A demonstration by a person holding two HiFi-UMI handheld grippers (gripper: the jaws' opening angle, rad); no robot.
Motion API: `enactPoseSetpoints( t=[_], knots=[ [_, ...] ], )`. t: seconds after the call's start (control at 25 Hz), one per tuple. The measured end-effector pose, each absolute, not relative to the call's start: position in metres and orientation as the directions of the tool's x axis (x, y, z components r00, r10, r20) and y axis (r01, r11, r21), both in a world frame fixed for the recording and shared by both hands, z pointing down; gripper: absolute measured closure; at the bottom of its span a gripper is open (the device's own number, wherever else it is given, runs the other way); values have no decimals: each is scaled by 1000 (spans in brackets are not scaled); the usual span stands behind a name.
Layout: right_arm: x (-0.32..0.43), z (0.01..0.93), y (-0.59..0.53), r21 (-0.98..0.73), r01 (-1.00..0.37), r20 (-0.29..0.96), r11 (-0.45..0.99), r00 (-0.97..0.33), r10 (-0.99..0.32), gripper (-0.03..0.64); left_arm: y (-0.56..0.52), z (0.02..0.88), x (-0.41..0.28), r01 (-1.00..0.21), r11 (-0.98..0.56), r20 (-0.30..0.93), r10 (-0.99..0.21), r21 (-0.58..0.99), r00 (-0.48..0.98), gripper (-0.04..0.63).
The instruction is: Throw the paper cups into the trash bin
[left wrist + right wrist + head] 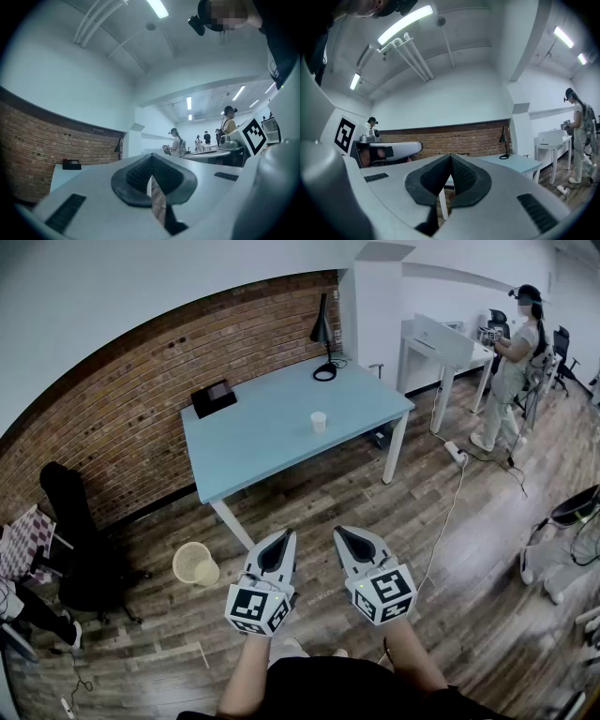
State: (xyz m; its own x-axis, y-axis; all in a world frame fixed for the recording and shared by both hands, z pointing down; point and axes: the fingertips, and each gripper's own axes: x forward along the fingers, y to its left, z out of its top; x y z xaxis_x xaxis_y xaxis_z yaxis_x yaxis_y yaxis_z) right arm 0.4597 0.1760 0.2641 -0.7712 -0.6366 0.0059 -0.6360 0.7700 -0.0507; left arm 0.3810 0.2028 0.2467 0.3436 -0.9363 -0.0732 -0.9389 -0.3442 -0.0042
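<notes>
A single white paper cup (319,422) stands upright near the right front of the light blue table (253,442). A pale wicker trash bin (194,563) sits on the wood floor, left of the table's front leg. My left gripper (279,542) and right gripper (349,537) are held side by side over the floor, well short of the table and apart from the cup. Both are shut with nothing between the pads. In the left gripper view the left gripper (151,174) has its jaws closed together; in the right gripper view the right gripper (450,174) does too.
A black desk lamp (323,338) and a black box (214,397) stand at the table's back. A black chair (70,540) is at the left by the brick wall. A person (514,367) stands at a white desk (445,343) at right. Cables (459,493) trail across the floor.
</notes>
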Motion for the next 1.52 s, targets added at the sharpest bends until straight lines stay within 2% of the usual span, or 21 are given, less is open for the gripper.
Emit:
enactPoseSetpoints(
  t=[0.56, 1.52],
  knots=[
    [444, 260, 142, -60, -631, -19, 773, -774, -633, 612, 168, 248, 364, -938, -347, -87, -934, 0, 346, 592],
    [365, 254, -6, -63, -673, 28, 737, -739, -673, 612, 16, 241, 286, -907, -419, -76, -906, 32, 416, 592]
  ],
)
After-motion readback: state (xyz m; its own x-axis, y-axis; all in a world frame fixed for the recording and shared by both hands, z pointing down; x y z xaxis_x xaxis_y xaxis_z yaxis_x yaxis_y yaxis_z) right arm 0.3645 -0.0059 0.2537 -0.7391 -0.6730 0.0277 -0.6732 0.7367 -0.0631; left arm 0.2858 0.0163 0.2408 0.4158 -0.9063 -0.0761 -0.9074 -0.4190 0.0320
